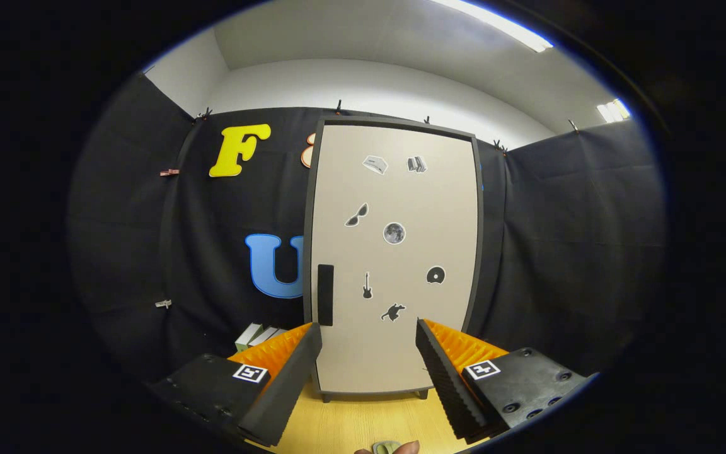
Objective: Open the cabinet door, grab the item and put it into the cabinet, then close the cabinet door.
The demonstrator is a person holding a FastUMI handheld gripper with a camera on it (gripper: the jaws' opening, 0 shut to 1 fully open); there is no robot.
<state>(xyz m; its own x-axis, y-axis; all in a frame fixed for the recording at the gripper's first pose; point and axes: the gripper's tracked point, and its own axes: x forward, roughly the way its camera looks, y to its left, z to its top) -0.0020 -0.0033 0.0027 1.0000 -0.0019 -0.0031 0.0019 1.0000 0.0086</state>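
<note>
A tall cabinet [394,252] with a pale door in a dark frame stands straight ahead, beyond the fingers. Its door is shut and carries several small stickers. A dark vertical handle [325,294] sits on the door's left side, low down. My gripper [368,334] is open with nothing between its fingers, and it points at the lower part of the door, some way short of it. Just below the fingers, a small pale object [386,446] and a fingertip [406,448] of a person's hand peek in above the wooden floor.
The cabinet stands on a light wooden surface [369,419]. A few books [259,335] lie left of the cabinet's foot, behind the left finger. Black cloth walls close the booth on the left, back and right.
</note>
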